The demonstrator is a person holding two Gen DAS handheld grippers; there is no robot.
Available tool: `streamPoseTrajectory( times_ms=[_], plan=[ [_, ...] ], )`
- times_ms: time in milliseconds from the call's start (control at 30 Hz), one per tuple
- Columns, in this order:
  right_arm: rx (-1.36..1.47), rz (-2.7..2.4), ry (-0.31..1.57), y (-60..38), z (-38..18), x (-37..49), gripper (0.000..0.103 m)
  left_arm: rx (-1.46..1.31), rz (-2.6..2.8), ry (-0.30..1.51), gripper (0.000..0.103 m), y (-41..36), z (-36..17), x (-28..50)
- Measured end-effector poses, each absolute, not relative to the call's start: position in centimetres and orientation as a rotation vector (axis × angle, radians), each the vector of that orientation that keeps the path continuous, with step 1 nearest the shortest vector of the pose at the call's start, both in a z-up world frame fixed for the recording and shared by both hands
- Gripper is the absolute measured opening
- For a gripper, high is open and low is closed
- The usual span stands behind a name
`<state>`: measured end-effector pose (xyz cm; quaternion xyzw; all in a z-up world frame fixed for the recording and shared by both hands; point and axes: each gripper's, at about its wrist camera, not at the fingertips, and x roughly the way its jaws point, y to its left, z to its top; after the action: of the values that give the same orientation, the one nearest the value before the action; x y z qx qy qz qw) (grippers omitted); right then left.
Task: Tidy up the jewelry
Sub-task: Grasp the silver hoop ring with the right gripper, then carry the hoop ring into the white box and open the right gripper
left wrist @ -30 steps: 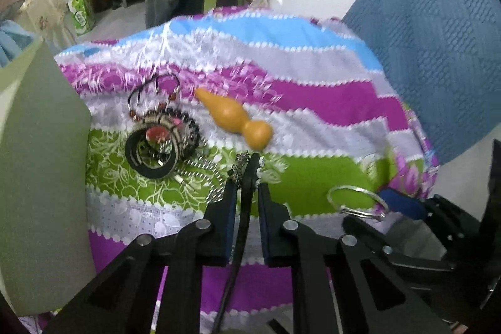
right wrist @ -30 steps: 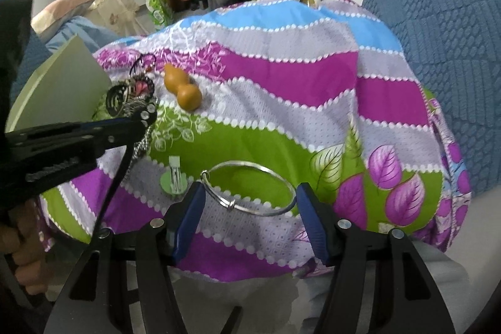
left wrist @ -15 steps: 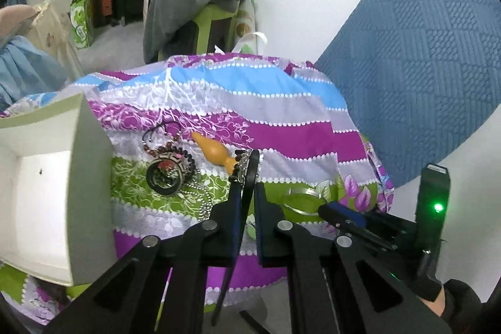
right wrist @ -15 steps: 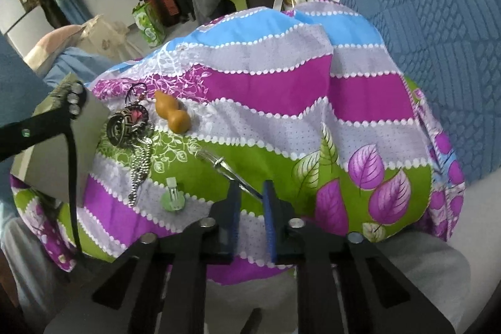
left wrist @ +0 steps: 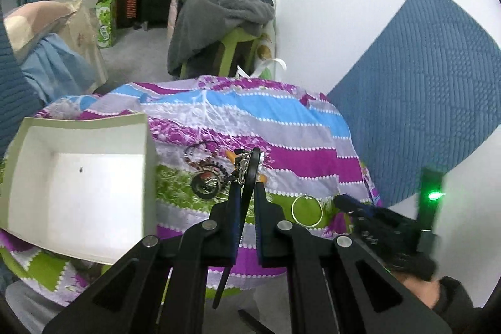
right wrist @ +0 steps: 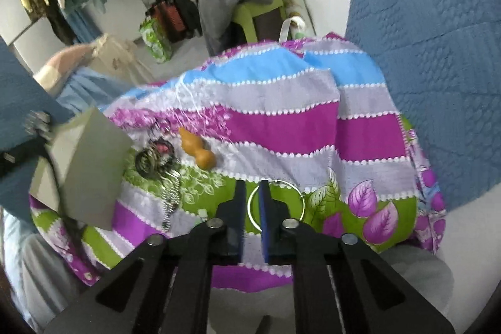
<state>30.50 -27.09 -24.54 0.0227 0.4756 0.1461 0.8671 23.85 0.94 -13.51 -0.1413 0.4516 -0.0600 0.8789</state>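
My left gripper (left wrist: 247,177) is shut on a black strap with a metal clasp (left wrist: 247,165), held above the striped cloth (left wrist: 297,140) beside the open white box (left wrist: 78,196). My right gripper (right wrist: 250,202) is shut on the silver bangle (right wrist: 281,202) and holds it lifted over the cloth's front edge; the bangle also shows in the left wrist view (left wrist: 307,208). A pile of dark bracelets (right wrist: 153,158), an orange gourd pendant (right wrist: 197,149) and a silver chain (right wrist: 172,196) lie on the cloth.
The box's side (right wrist: 84,165) stands at the cloth's left. A blue quilted panel (right wrist: 438,52) rises at the right. A green stool with heaped clothes (left wrist: 219,17) stands behind. A small green clip (right wrist: 202,213) lies near the front.
Both grippers have risen and pulled back. The right gripper closed on the bangle and lifted it. The left gripper carried the strap up, with the box now open to view.
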Motion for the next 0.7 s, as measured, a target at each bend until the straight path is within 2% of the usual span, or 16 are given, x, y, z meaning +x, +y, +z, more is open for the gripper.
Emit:
streamPoseTrajectory(
  times_ms=[33, 100, 200, 233, 267, 300, 400, 500, 567, 667, 700],
  plan=[
    [0.030, 0.306, 1.007, -26.9, -25.5, 30.9, 0.023, -0.302, -0.120, 0.939, 0.006, 1.5, -13.2, 23.6],
    [0.016, 0.303, 1.021, -26.9, -26.8, 31.3, 0.054, -0.312, -0.111, 0.934, 0.006, 2.2, -12.7, 23.3],
    [-0.040, 0.288, 1.047, -26.7, -29.4, 32.0, 0.058, -0.324, -0.101, 0.932, 0.006, 3.0, -12.4, 23.0],
    [-0.066, 0.281, 1.054, -26.6, -30.1, 32.2, 0.062, -0.331, -0.098, 0.933, 0.006, 3.3, -12.3, 22.9],
    [-0.083, 0.273, 1.058, -26.5, -30.5, 32.3, 0.071, -0.334, -0.098, 0.935, 0.006, 3.4, -12.4, 22.9],
    [-0.104, 0.260, 1.062, -26.5, -31.2, 32.5, 0.074, -0.335, -0.096, 0.937, 0.006, 3.6, -12.4, 22.9],
    [-0.131, 0.248, 1.093, -26.3, -32.8, 33.0, 0.074, -0.341, -0.092, 0.939, 0.006, 3.9, -12.2, 22.7],
    [-0.181, 0.255, 1.096, -25.7, -33.8, 33.1, 0.082, -0.344, -0.087, 0.942, 0.006, 4.0, -12.1, 22.6],
    [-0.190, 0.254, 1.083, -25.7, -33.9, 33.0, 0.082, -0.346, -0.083, 0.944, 0.006, 4.1, -12.1, 22.6],
    [-0.164, 0.267, 1.090, -25.7, -33.7, 33.1, 0.066, -0.347, -0.080, 0.941, 0.006, 4.3, -11.8, 22.6],
    [-0.193, 0.260, 1.094, -25.4, -33.6, 33.1, 0.065, -0.348, -0.079, 0.941, 0.006, 4.3, -11.7, 22.6]
  ],
)
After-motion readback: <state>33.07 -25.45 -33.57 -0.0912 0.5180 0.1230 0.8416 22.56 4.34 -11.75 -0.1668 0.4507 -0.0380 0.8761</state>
